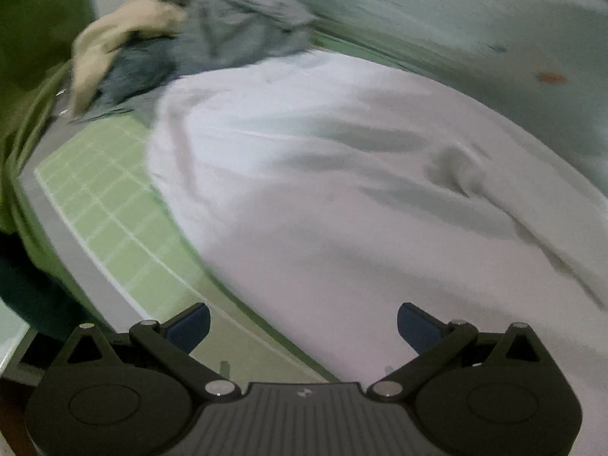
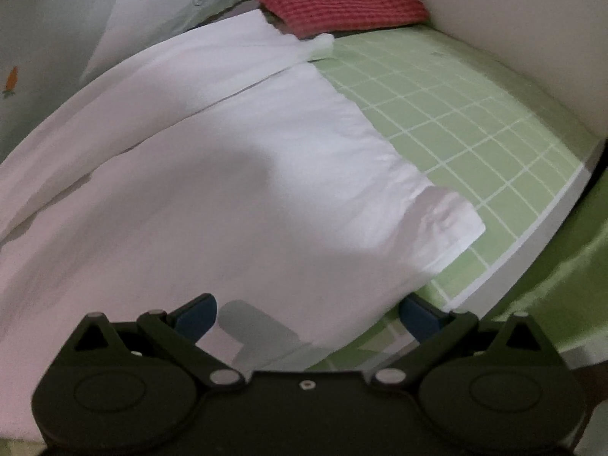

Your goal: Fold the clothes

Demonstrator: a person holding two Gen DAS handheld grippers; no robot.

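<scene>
A white garment lies spread over a green gridded mat. My left gripper hovers open over its near edge, where cloth meets mat, with nothing between its blue pads. In the right wrist view the same white garment covers the left and middle, its hem corner lying on the mat. My right gripper stands open low over the cloth's near edge, nothing held. The left view is motion-blurred.
A pile of grey-blue cloth and beige cloth sits at the mat's far left. A folded red knit item lies at the far end. Pale fabric with a small carrot print hangs behind. The mat's white border marks the table edge.
</scene>
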